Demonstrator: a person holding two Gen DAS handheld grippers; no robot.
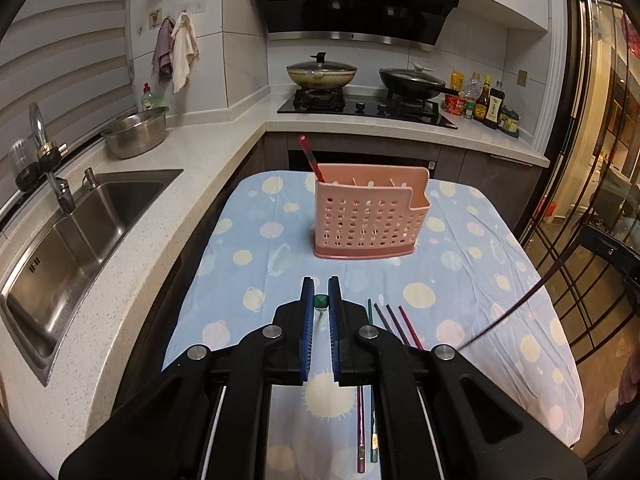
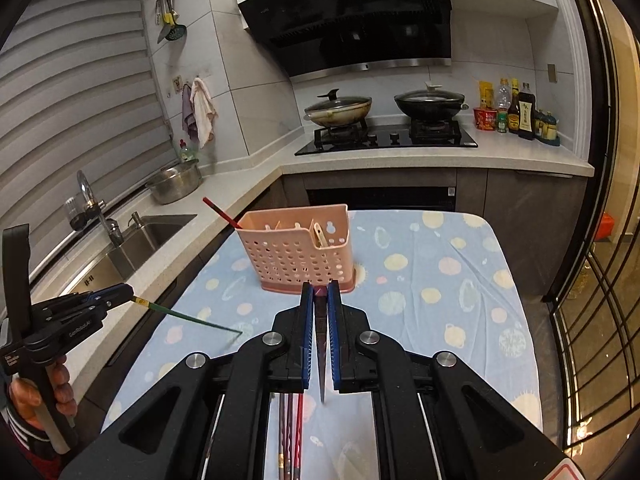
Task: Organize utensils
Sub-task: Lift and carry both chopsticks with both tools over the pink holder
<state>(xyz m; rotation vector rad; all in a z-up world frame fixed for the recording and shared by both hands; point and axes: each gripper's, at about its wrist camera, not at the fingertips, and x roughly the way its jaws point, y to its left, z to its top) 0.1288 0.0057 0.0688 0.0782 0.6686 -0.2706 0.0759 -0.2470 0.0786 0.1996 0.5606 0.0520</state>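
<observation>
while each gripper clamps one chopstick, left gripper [image 1: 321,300] a green chopstick [image 2: 188,317], right gripper [image 2: 321,295] a purple chopstick [image 2: 321,344], loose chopsticks [image 1: 400,326] lie at five o'clock; the pink perforated plastic caddy [image 1: 370,216] at twelve holds one red chopstick [image 1: 310,158].

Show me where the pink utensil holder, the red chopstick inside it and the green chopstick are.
pink utensil holder [image 1: 366,222]: left wrist view, perforated front wall.
red chopstick [image 1: 310,157]: left wrist view, shaft above the holder's rim.
green chopstick [image 2: 188,316]: right wrist view, middle of shaft.
</observation>
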